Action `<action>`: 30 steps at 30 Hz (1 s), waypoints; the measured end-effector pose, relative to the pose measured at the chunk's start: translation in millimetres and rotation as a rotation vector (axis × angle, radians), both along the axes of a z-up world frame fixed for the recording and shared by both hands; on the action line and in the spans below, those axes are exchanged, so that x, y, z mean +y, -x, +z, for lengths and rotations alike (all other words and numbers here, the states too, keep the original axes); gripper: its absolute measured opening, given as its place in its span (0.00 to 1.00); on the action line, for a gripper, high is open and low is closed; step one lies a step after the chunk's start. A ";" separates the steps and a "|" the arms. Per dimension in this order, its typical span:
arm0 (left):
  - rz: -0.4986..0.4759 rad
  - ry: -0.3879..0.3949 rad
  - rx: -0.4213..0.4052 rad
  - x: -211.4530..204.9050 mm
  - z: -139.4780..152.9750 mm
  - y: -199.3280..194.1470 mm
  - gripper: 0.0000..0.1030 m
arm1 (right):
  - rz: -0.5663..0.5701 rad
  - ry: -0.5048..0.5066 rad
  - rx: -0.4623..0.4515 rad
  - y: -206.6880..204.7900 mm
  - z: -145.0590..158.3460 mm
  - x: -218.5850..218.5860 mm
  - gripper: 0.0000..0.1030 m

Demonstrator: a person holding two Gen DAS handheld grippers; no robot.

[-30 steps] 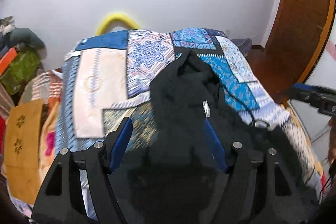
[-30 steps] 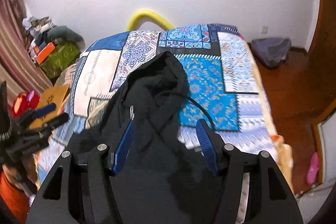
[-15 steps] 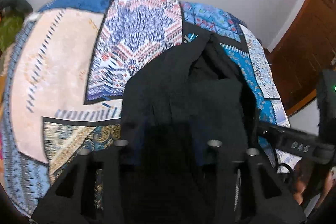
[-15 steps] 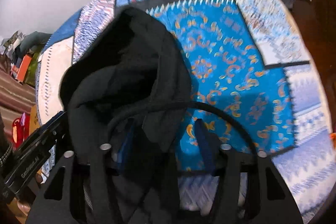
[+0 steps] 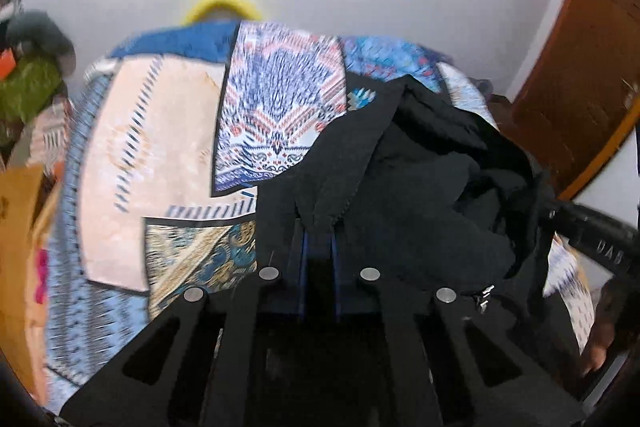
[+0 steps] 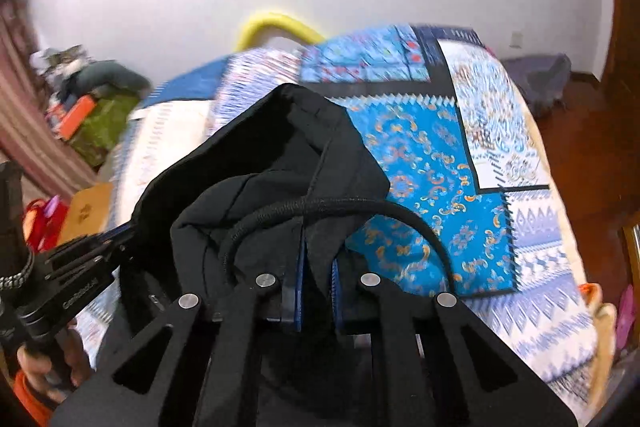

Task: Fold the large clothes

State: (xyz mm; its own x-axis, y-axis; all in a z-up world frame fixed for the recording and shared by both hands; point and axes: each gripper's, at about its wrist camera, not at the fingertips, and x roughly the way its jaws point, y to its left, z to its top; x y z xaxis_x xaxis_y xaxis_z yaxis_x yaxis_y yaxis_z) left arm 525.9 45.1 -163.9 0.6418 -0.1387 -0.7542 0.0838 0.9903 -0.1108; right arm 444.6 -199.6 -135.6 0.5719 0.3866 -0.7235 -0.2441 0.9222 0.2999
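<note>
A black hoodie (image 5: pixel 420 187) lies bunched on a patchwork bedspread (image 5: pixel 160 147). In the left wrist view my left gripper (image 5: pixel 320 227) has its jaws closing on a fold of the hoodie's edge, with black cloth pinched between the blue pads. A zip pull (image 5: pixel 485 294) shows to the right. In the right wrist view the hoodie (image 6: pixel 260 155) rises as a hood-shaped hump on the bedspread (image 6: pixel 420 167). My right gripper (image 6: pixel 318 251) has its jaws closing on a fold of it, under the looping black drawstring (image 6: pixel 360 205).
A yellow hoop (image 5: pixel 220 1) leans against the white wall behind the bed. A wooden door (image 5: pixel 580 87) stands at the right. Piled clothes and bags (image 6: pixel 92 107) sit left of the bed, and a grey bundle (image 6: pixel 536 75) lies on the floor. A hand (image 6: pixel 40 367) holds the other gripper.
Both grippers dipped towards the hoodie and went from wide open to closed on its cloth. The garment now looks lifted and bunched at both held folds.
</note>
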 end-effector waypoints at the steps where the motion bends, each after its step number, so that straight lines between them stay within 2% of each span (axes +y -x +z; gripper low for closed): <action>1: -0.014 -0.013 -0.014 -1.5 9.1 12.3 0.08 | 0.022 0.006 -0.016 13.6 9.0 -0.1 0.09; 5: -0.073 -0.049 -0.052 -8.4 37.6 70.6 0.08 | 0.089 0.044 -0.070 64.7 29.5 4.3 0.09; 9: -0.098 -0.042 -0.034 -9.5 38.9 123.6 0.08 | 0.137 0.050 -0.072 119.0 29.3 5.4 0.09; 14: -0.097 -0.038 0.018 -4.6 5.2 172.8 0.08 | 0.175 0.070 -0.019 153.2 -5.7 4.4 0.09; 18: -0.097 -0.078 0.088 -4.8 -31.2 198.4 0.08 | 0.195 0.073 0.086 161.7 -39.4 4.6 0.13; 19: -0.096 -0.095 0.098 -6.0 -38.8 203.0 0.12 | 0.190 0.089 0.101 164.6 -45.1 4.2 0.14; 21: -0.095 -0.129 0.142 -8.3 -54.5 209.4 0.26 | 0.197 0.124 0.137 172.1 -52.0 5.5 0.14; 22: -0.093 -0.157 0.163 -9.4 -62.5 213.4 0.38 | 0.207 0.157 0.161 176.5 -56.2 6.7 0.15; 23: -0.095 -0.183 0.171 -10.6 -68.2 216.9 0.43 | 0.214 0.177 0.172 181.5 -56.9 7.9 0.15; 27: -0.106 -0.249 0.150 -11.9 -68.6 235.7 0.51 | 0.273 0.268 0.191 203.6 -56.6 5.1 0.23; 30: -0.127 -0.226 0.142 -10.9 -52.9 245.9 0.51 | 0.282 0.314 0.136 215.8 -44.0 0.1 0.25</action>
